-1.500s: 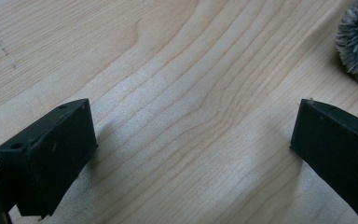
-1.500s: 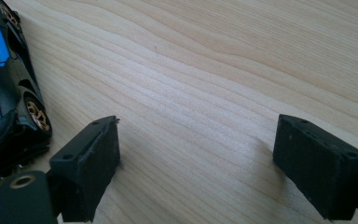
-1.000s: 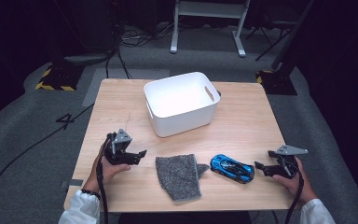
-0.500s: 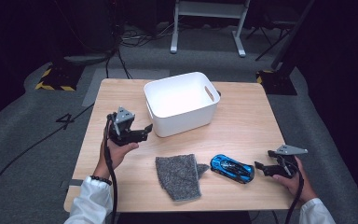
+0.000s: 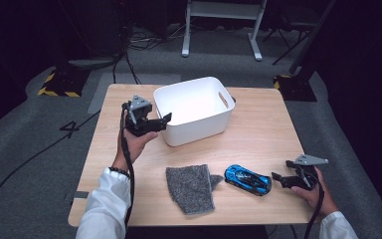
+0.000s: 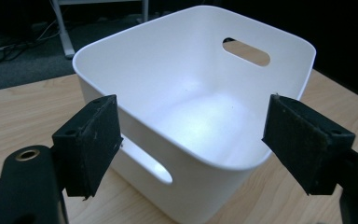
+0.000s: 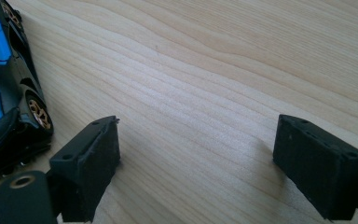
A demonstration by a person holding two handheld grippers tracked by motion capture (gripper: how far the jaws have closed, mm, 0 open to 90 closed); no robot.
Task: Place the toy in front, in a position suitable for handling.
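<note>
In the upper middle of the high view, the left hand-held gripper (image 5: 165,118) hangs with jaws apart and empty beside the near wall of the white plastic handled bin (image 5: 194,99), apparently lined up to grip it. At lower right, the right hand-held gripper (image 5: 277,177) rests spread and empty on the pale wooden bench (image 5: 258,129), near the glossy blue toy car (image 5: 247,179) and the grey felt cloth (image 5: 191,187). No legible writing appears.

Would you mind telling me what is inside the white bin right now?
The white bin holds nothing on the floor that shows; its near wall hides the closest strip of that floor.
</note>
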